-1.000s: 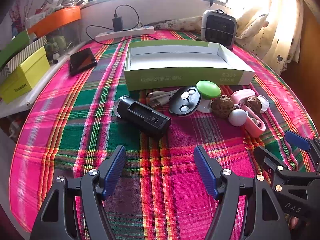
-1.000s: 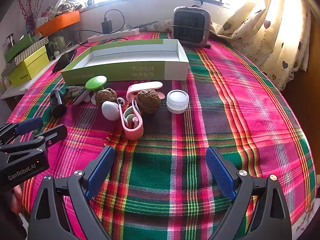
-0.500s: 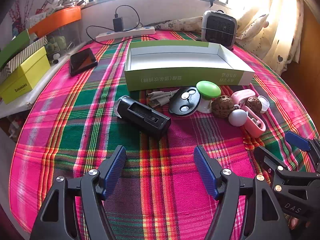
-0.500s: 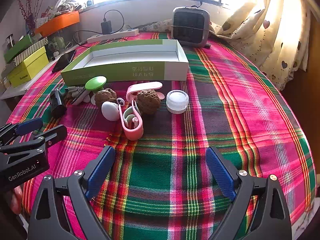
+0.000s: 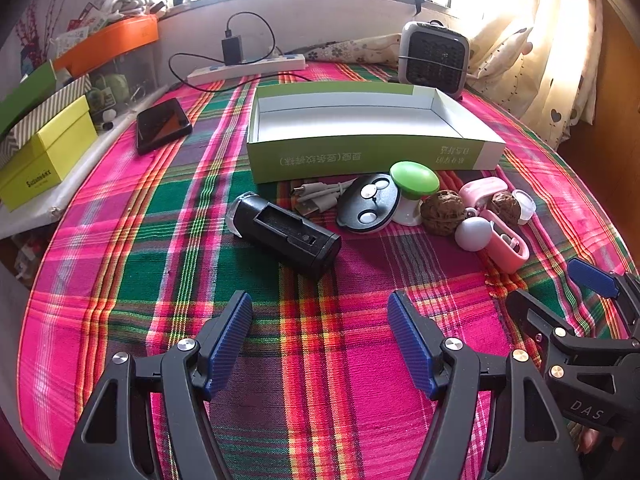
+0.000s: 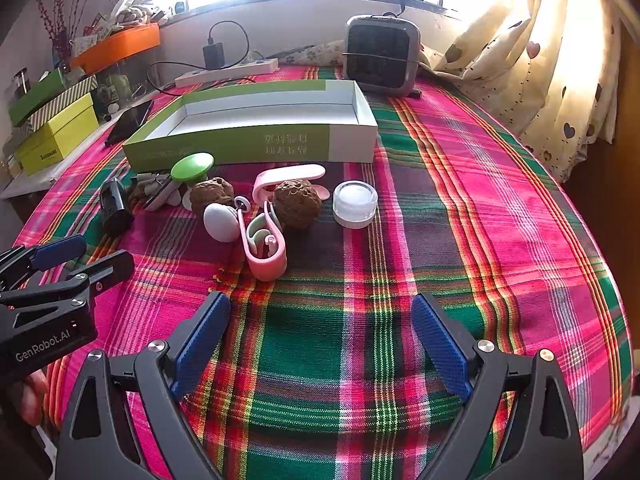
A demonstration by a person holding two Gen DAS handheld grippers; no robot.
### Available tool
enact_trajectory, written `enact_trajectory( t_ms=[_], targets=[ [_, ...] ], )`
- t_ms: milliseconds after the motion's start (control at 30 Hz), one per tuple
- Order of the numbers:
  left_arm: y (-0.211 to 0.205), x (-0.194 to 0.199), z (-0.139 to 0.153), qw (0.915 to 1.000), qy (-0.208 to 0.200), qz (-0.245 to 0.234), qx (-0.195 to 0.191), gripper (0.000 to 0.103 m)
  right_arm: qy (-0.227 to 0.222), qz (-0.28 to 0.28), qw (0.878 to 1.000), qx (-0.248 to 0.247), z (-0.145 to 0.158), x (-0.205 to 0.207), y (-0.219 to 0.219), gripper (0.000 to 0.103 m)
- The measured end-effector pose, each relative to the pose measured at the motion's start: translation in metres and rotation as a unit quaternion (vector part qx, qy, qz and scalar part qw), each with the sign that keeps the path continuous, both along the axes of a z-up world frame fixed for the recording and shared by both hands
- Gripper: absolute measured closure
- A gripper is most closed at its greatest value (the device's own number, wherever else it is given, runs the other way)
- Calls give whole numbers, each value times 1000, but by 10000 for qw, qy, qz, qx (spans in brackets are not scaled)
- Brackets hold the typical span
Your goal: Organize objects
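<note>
1. Left gripper [image 5: 320, 340] and right gripper [image 6: 320, 344]: both spread wide, holding nothing, low over plaid cloth [image 6: 460, 240].
2. Progress: looks unstarted; nothing sorted yet.
3. Shallow green-and-white cardboard box [image 5: 360, 156]: empty inside.
4. Left to do: black cylindrical device [image 5: 286, 234], green-capped gadget [image 5: 414, 178], two walnuts [image 6: 298, 202], pink clip [image 6: 264, 248], clear round jar [image 6: 355, 203] etc., all loose just in front of box.

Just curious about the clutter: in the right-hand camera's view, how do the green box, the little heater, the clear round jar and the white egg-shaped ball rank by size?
1. Green box
2. Heater
3. Jar and white ball: look alike, unranked.
</note>
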State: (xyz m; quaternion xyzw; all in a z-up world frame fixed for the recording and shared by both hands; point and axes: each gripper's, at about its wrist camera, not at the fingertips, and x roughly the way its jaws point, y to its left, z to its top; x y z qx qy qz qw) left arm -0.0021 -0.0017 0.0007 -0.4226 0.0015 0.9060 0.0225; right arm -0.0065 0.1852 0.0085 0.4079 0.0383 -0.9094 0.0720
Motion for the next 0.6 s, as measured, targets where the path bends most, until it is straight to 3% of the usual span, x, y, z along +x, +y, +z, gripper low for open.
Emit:
enact_trajectory(
  t_ms=[433,600],
  targets=[
    [-2,-1,1,10000,-24,-25,7,34,-21,42,10000,3,0,-1,0,11],
    [-12,-3,4,9994,-105,-126,294,35,-170,171,9997,-9,2,-8,-2,11]
  ],
)
